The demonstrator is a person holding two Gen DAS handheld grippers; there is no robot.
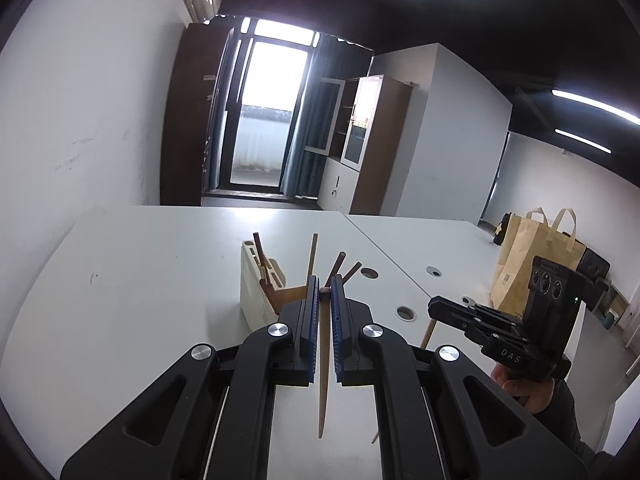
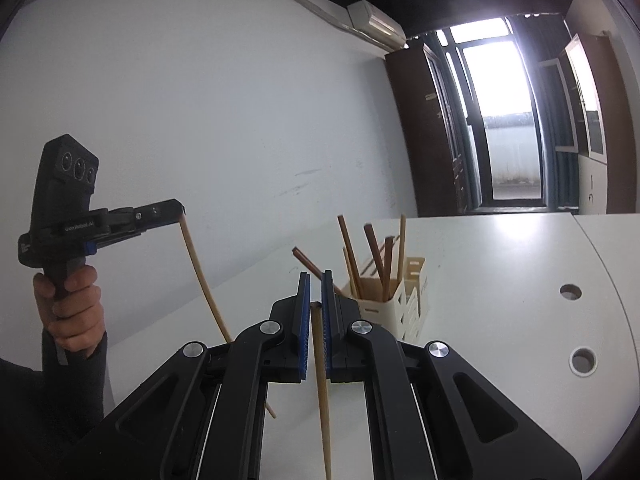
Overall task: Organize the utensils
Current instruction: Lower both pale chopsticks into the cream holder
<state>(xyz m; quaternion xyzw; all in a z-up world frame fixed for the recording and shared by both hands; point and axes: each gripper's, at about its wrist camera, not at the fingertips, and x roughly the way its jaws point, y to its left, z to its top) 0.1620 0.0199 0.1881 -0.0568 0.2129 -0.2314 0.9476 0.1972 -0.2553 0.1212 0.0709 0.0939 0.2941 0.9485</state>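
Chopstick in left hand-held gripper (image 1: pixel 325 284): a light wooden chopstick (image 1: pixel 323 360) is clamped between the blue pads, its top end at the pad tips, the thin end hanging down above the desk (image 1: pixel 160 264).
Chopstick in right hand-held gripper (image 2: pixel 316 280): a second light chopstick (image 2: pixel 321 392) is gripped in the same way, its blunt end seen between the pads and the shaft pointing down toward the camera.
Utensil holder (image 2: pixel 404 304): a cream plastic holder with compartments is placed on the desk, just beyond both grippers.
Content of holder: several chopsticks (image 2: pixel 376 260), dark brown and light, are stood inside and lean in different directions; which compartment each one is in cannot be told.
Left hand-held gripper, from the right view: it is held up by a hand (image 2: pixel 72 308) in a dark sleeve, near the white wall (image 2: pixel 200 100).
Desk: white, with round cable holes (image 2: pixel 583 360).
Surroundings: a paper bag (image 1: pixel 536 256) is seen at the far right, a glass door (image 1: pixel 268 116) with curtains behind.
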